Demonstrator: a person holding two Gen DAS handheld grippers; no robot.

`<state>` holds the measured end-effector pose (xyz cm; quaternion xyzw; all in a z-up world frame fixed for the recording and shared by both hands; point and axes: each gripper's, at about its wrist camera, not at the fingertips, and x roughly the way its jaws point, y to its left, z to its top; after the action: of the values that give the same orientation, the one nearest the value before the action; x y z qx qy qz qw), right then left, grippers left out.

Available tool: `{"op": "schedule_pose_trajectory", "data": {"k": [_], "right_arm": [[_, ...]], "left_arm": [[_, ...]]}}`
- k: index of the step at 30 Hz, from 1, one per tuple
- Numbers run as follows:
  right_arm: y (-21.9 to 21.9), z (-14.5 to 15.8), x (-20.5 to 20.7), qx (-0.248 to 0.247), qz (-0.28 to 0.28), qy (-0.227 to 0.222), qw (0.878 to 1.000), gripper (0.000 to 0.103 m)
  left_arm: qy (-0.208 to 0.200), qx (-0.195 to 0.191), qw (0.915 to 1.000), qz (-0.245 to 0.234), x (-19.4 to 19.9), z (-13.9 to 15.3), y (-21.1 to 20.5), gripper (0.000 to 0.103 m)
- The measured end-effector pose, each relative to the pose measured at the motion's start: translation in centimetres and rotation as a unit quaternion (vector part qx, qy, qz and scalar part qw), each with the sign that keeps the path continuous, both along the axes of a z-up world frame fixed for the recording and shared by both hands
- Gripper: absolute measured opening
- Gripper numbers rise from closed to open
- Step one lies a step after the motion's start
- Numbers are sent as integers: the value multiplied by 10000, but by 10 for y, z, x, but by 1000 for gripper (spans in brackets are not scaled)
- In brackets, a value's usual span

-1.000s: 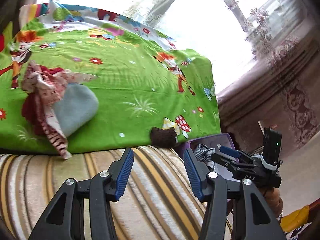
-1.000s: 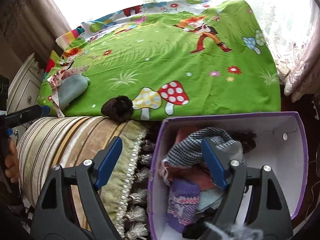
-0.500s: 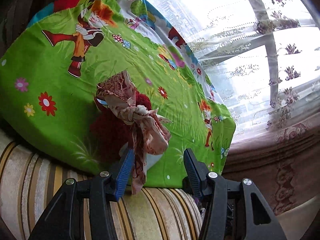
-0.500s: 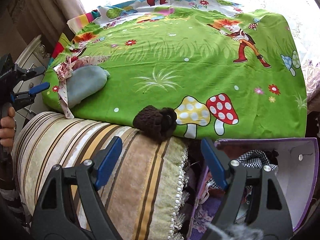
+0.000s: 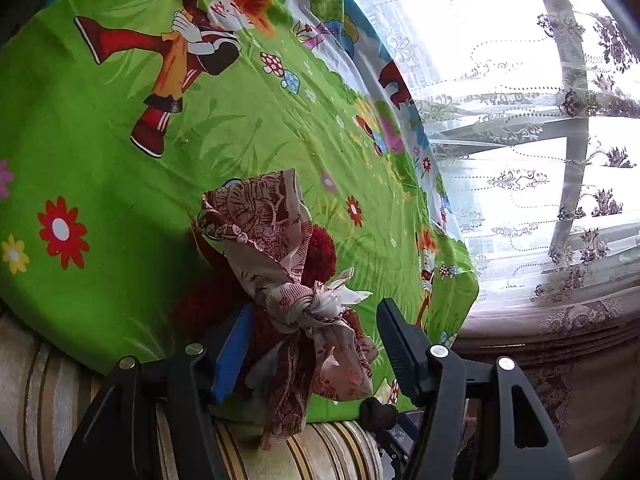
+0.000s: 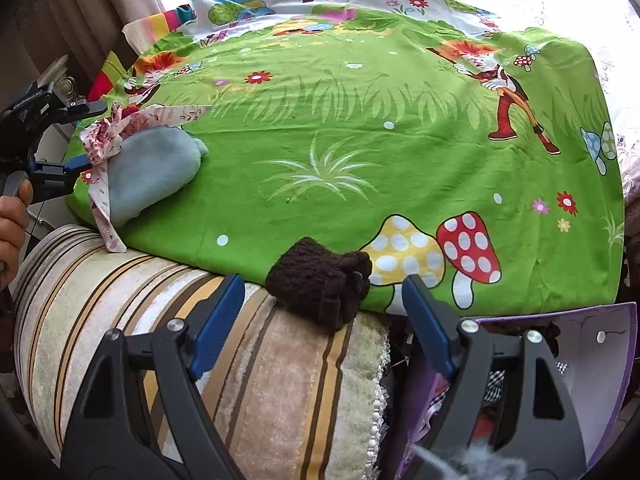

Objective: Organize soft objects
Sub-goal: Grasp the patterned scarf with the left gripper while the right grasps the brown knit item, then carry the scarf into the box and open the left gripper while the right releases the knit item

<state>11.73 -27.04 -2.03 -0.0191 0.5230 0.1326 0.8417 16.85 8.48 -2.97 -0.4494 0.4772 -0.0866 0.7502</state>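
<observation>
Soft objects lie along the near edge of a green cartoon-print sheet (image 6: 360, 152) spread over a striped cushion (image 6: 248, 380): a bundle (image 5: 288, 280) of dark red woolly stuff bound in a knotted red-and-white patterned cloth, and a small dark brown woolly piece (image 6: 320, 284). From the left wrist the bundle fills the foreground and the knot sits between the fingers of the left gripper (image 5: 312, 348), whose jaws are opening around it; the pads do not seem to press on the cloth. That view also shows a lace curtain (image 5: 540, 160) over a bright window, and only a corner of the brown piece low at the sheet's edge. The right wrist view shows what the left hides: a pale blue plush part (image 6: 152, 176) of the bundle lying on the sheet, a loose tail of the patterned cloth hanging over the cushion, and the left gripper (image 6: 76, 136) coming in from the side, held by a hand (image 6: 12, 220). Here the right gripper (image 6: 324, 324) stands spread wide and grasping nothing, with the brown piece lying just ahead between its blue pads (image 6: 216, 320), on the seam where sheet meets cushion. Low on the right stands a purple box (image 6: 600, 360) with checked fabric and other cloth inside.
</observation>
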Motion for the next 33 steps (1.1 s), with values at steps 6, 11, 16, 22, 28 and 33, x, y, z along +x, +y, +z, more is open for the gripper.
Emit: {"op": "schedule_pose_trajectory", "data": {"k": [6,11,16,22,28,33], "right_arm": [[1,-11,10,-29,-13,169,9999,53],[9,-10,7,-81,144,106,9998,29],[8,-4,3,-41,158,-13,9999,22],[5,12,-5,35,143,-221,9996,22],[-6,28,-17,126,41,-406,9991,22],[-23,40,-30,170,-110,-538,9983,22]], "left_arm": [[-210,254,9993,-177,3,4,-4,33],[-449,398,9981,-142,-2,16,-3,31],[-700,568,9959,-98,-9,35,-4,31],[-955,657,9932,-106,-17,56,-9,31],[-1188,606,9906,-308,-27,78,-28,31],[-1323,473,9883,-601,-35,91,-54,31]]}}
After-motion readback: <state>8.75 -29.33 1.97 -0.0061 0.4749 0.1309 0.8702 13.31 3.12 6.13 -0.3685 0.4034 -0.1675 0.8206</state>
